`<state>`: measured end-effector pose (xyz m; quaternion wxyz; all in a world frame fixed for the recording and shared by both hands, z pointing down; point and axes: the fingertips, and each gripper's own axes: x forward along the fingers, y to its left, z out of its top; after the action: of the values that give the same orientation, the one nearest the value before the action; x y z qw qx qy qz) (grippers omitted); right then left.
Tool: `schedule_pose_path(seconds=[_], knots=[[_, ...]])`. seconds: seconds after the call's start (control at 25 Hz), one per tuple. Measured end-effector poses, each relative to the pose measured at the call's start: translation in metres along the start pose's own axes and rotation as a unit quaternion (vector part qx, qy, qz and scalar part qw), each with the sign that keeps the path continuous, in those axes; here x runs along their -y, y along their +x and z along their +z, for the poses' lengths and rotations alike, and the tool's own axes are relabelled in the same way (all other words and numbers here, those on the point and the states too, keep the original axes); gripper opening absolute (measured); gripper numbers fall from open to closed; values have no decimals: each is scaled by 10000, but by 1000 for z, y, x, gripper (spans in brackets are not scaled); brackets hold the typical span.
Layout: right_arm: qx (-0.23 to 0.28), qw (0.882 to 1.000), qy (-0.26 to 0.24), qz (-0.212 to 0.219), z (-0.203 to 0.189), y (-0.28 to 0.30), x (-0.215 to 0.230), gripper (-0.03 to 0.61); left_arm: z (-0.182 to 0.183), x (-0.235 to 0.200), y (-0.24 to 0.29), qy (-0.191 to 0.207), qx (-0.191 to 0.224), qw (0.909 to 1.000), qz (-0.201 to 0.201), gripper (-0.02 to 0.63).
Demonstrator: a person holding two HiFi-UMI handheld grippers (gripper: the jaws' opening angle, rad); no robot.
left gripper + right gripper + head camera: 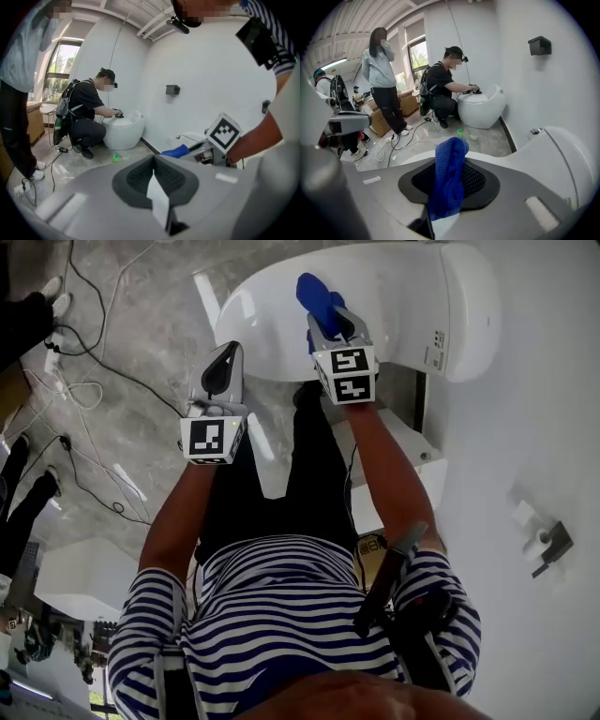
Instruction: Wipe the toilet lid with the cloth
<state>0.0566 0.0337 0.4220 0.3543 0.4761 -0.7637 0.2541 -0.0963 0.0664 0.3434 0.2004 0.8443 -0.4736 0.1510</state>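
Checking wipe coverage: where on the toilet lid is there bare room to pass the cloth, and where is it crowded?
The toilet lid is bare on both sides of the blue cloth: left to its rounded rim, right toward the hinge end. Crowded only at the near edge, under the right gripper.

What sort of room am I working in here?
Probably a toilet test or training room, not a home bathroom: a toilet in front, a second toilet along the wall, cables across the floor.
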Motion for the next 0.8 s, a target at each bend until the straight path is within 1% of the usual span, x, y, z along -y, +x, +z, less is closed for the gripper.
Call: schedule_pose_path(seconds=[0.16, 0.28, 0.4, 0.48, 0.6, 0.72, 0.8], knots=[[-31, 9999, 0, -168, -24, -23, 54, 118, -1, 20, 11, 10, 10, 9997, 259, 3], [-7, 9998, -74, -178, -38, -37, 89, 118, -4, 38, 18, 47, 12, 9989, 470, 3], [-58, 9998, -23, -210, -59, -45, 121, 118, -10, 58, 26, 3, -33, 9980, 625, 3], [-91, 9996, 80, -239, -78, -48, 139, 118, -14, 74, 32, 33, -84, 9979, 642, 3], [-195, 9992, 184, -303, -108, -39, 160, 118, -23, 95, 42, 82, -129, 9984, 553, 3], [-232, 9989, 182, -355, -128, -14, 174, 118, -36, 103, 57, 75, -94, 9987, 495, 3], [-270, 9988, 221, -337, -137, 4, 176, 118, -44, 101, 63, 74, -122, 9988, 479, 3]])
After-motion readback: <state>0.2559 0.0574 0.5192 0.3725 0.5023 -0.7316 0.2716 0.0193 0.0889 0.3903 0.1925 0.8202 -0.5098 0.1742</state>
